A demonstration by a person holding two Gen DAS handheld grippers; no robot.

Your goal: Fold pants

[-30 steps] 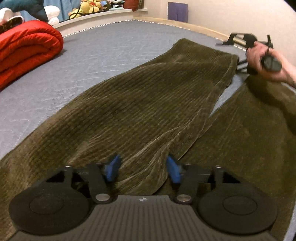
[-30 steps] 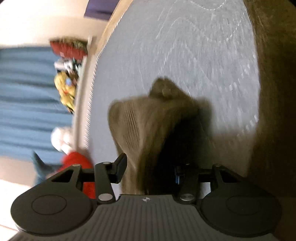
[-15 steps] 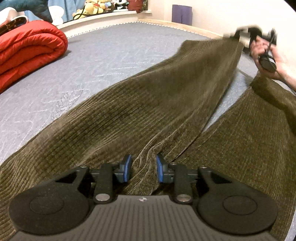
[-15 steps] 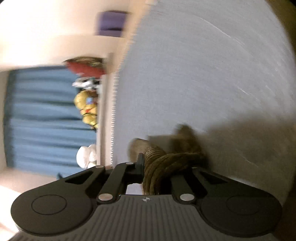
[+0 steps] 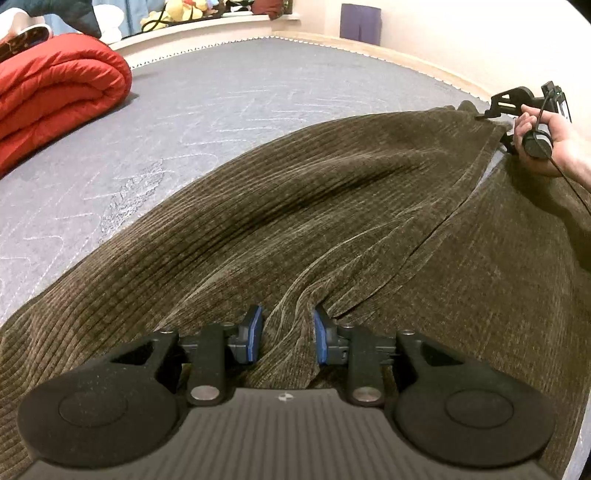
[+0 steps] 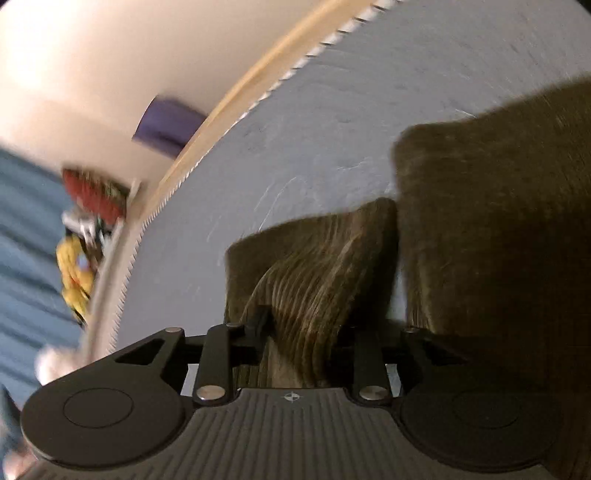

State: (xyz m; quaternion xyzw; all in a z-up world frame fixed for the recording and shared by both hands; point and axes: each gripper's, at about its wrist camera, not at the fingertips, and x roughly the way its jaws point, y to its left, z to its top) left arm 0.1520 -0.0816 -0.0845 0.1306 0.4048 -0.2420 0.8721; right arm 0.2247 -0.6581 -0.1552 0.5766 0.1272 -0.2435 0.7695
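Olive-brown corduroy pants [image 5: 332,206] lie spread on a grey mattress [image 5: 221,103], one leg lapping onto the other. My left gripper [image 5: 287,338] is shut on a bunched ridge of the pants at the crotch, near the bottom of the left wrist view. My right gripper [image 6: 295,339] is shut on the hem of the upper leg [image 6: 314,266]; it also shows at the far right of the left wrist view [image 5: 517,107], held by a hand. The other leg [image 6: 498,229] lies beside it, blurred.
A rolled red quilt [image 5: 55,92] lies at the mattress's far left. Stuffed toys [image 5: 177,9] and a purple box [image 5: 360,24] stand by the wall beyond the mattress edge. Bare mattress lies between the quilt and the pants.
My left gripper closed on the crotch fabric. My right gripper closed on the leg hem and carried it over toward the other leg, so the gap between the legs has nearly shut.
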